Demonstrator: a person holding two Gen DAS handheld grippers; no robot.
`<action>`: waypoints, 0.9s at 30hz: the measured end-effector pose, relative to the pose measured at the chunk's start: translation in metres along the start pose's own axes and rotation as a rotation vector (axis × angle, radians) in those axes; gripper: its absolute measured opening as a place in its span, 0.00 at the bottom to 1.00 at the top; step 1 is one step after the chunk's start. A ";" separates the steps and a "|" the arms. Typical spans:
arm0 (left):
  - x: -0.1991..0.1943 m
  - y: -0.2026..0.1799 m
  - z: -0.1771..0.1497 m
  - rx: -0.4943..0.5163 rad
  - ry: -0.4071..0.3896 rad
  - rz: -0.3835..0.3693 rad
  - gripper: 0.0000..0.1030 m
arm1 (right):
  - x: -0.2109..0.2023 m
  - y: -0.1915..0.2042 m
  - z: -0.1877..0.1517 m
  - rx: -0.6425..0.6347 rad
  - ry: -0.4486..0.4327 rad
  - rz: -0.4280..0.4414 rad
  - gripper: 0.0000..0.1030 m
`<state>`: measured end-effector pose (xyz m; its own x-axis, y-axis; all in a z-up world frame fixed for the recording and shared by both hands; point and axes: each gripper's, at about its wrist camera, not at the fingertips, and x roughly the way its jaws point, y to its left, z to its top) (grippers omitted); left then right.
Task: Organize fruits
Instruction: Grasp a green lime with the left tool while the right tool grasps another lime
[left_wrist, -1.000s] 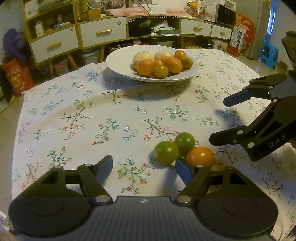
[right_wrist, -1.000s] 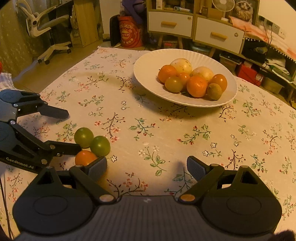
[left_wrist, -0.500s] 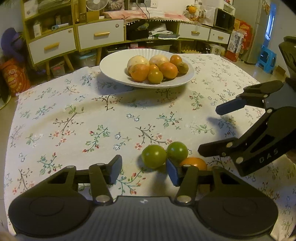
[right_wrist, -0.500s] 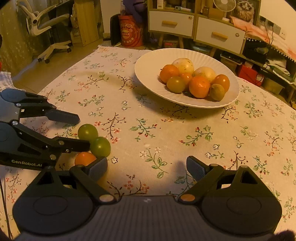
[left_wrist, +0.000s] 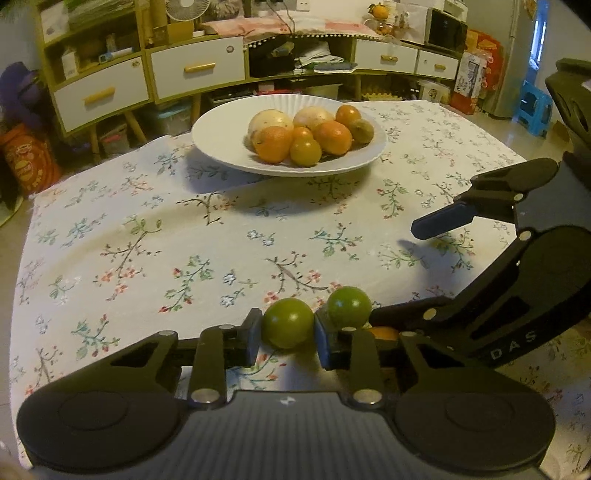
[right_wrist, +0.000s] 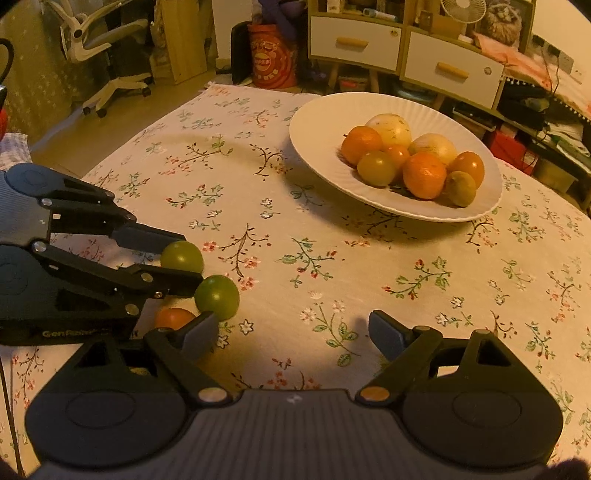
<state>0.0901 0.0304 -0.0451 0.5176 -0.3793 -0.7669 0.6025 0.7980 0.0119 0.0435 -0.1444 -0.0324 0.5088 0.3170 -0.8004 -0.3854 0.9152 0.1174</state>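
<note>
Closest in, the left tongs (left_wrist: 287, 338) have just been closing and now pinch a green fruit (left_wrist: 287, 328) between their pads, low over the flowered tablecloth (left_wrist: 147, 258). Touching the outside of their right finger sits a second green fruit (left_wrist: 349, 307), and just behind that finger an orange fruit (left_wrist: 384, 332) peeks out, mostly hidden by the black frames. The right tongs (right_wrist: 293, 334) come in from the other side with jaws spread and nothing between them; they have narrowed a little in the last moment, and from their own camera the second green fruit (right_wrist: 217, 297) lies just past the left finger, with the orange one (right_wrist: 173, 318) beside it. Well beyond both pairs, across a bare stretch of cloth, stands the white plate (left_wrist: 221, 136), already carrying a heap of orange, yellowish and pale fruit (left_wrist: 306, 134). By my reckoning most of the sorting is done: the heap is on the plate and three pieces remain on the cloth, one of them gripped but not yet lifted clear. Past the table stand drawer units (left_wrist: 199, 70).
</note>
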 end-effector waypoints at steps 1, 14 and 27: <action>-0.001 0.001 0.000 -0.004 0.003 0.003 0.20 | 0.001 0.001 0.001 -0.002 0.003 0.006 0.79; -0.012 0.022 -0.009 -0.055 0.029 0.050 0.20 | 0.013 0.027 0.013 -0.062 0.004 0.040 0.59; -0.013 0.028 -0.012 -0.072 0.042 0.056 0.20 | 0.008 0.038 0.019 -0.119 0.051 0.056 0.39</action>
<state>0.0932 0.0636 -0.0418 0.5224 -0.3145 -0.7926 0.5277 0.8494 0.0107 0.0474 -0.1023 -0.0236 0.4456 0.3510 -0.8236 -0.5026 0.8594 0.0943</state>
